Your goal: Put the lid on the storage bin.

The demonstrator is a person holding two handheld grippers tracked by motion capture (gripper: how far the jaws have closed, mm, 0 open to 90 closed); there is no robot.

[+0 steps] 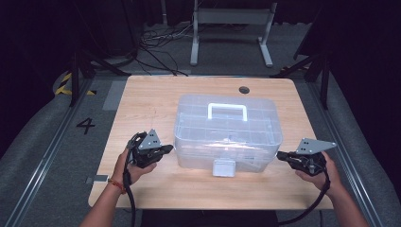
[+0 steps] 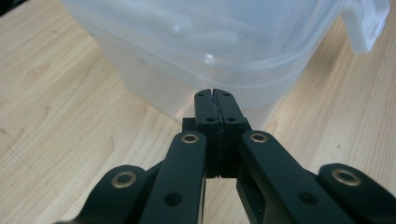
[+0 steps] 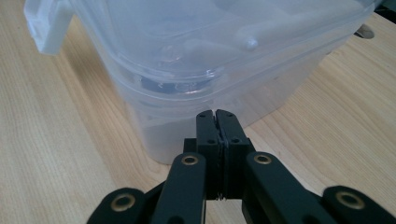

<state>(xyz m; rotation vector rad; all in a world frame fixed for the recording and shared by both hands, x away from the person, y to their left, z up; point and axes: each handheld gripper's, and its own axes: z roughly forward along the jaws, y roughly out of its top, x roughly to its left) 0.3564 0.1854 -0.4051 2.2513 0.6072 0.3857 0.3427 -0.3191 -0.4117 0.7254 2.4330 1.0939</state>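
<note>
Flanking the clear box (image 1: 227, 132), both hands level.

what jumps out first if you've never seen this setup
The clear plastic box with its white handle sits mid-table. A shut claw points at each end: the left claw by its left side, the right claw by its right.
</note>
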